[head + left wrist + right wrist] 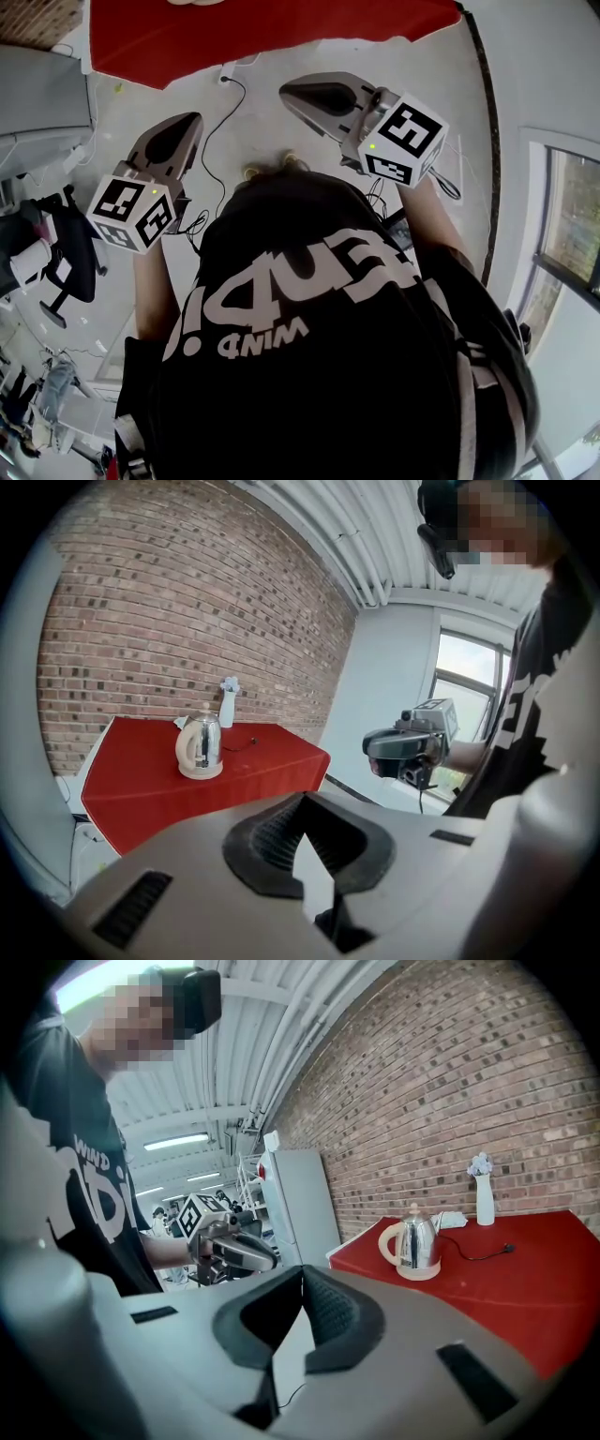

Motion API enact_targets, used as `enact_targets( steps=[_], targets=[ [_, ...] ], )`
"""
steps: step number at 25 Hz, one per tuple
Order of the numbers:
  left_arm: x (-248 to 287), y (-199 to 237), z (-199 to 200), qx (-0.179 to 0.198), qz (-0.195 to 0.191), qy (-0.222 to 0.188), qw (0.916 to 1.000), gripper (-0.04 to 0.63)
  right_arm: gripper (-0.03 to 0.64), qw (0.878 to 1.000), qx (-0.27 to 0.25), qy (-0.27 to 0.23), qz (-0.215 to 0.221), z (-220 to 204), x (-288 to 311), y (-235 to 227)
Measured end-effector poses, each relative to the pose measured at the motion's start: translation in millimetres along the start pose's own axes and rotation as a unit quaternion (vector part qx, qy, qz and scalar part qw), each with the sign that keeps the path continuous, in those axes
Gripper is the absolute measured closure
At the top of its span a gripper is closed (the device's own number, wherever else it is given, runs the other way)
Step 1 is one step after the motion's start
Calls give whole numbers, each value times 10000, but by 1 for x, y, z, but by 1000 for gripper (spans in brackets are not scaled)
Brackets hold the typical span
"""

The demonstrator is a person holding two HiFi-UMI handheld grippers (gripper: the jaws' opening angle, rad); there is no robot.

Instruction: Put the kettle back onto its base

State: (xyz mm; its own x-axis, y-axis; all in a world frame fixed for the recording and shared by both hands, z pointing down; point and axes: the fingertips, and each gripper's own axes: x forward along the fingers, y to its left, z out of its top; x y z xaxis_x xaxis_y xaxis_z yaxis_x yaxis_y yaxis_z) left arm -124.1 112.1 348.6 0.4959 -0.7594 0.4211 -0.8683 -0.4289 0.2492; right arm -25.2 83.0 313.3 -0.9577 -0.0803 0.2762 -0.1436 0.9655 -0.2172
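Shiny steel kettle [200, 742], cream handle, on red-clothed table [272, 761].
We hold left gripper [302, 799] and right gripper [302, 1271] closed, empty, well away.

The pot-bellied kettle [200, 744] has a mirror-bright polished metal body with a smooth cream plastic handle and bottom, and it stands on a desk [141, 780] wholly covered in matt red cloth, before a rough, unpainted red-brown brick wall [169, 602]. Both the left tongs [305, 803] and the right tongs [302, 1274] are moulded in smooth, matt pale-grey plastic, with finely ribbed, dull black rubbery pads [267, 841] lining the inside. The person's black T-shirt [328, 375] is soft matt cloth with a flat white print, and the pale grey floor [253, 122] looks smooth and hard.
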Motion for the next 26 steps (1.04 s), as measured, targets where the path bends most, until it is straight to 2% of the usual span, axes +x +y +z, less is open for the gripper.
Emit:
enact_targets(
  steps=[20,26],
  targets=[
    [10,-8,-9,-49,49,138,9999,588,594,9999,64,44,87,-15,-7,-1],
    [8,2,-15,-51,91,171,9998,588,594,9999,80,62,115,-18,4,-2]
  ],
)
